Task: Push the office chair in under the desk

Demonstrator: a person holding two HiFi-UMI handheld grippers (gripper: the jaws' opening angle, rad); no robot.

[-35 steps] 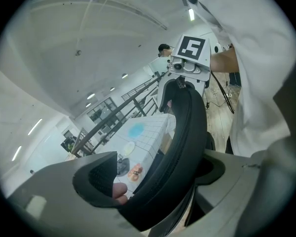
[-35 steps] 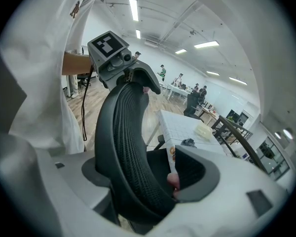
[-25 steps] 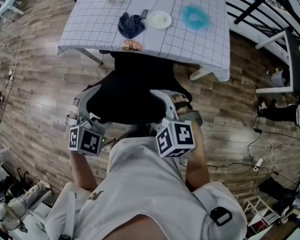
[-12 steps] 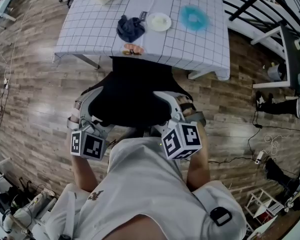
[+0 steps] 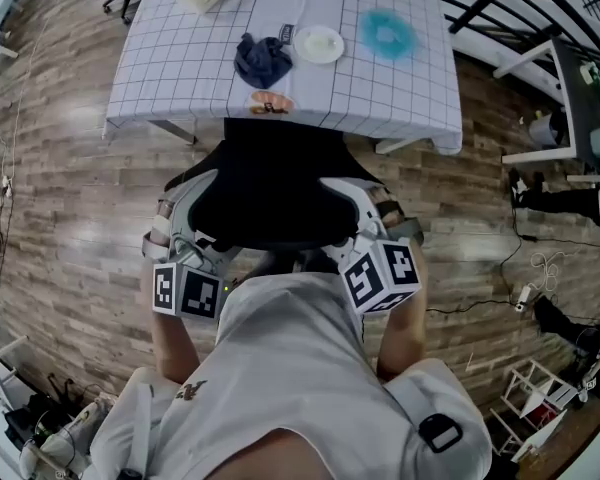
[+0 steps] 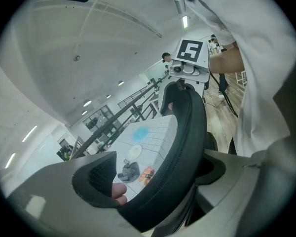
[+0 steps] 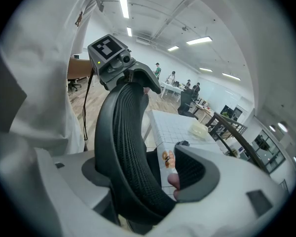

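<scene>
The wooden floor (image 5: pixel 70 218) fills the head view. The counter (image 5: pixel 180 68), under a grid-pattern cloth, occupies the upper centre. The office chair (image 5: pixel 270 193) stands at frame centre, directly below the counter's near edge. Its front points toward the top of the frame and the forward part of the seat sits under the cloth. The long axis of the backrest runs left to right. Both forearms reach up from the lower frame, one on each side of the torso. The left gripper (image 6: pixel 158 172) and the right gripper (image 7: pixel 143 174) sit at opposite ends of the backrest rim. Each has its jaws spread, straddling the rim without pinching it. On the cloth lie a dark cloth (image 5: pixel 263 56), a white plate (image 5: pixel 318 43) and a blue item (image 5: pixel 387 33).
</scene>
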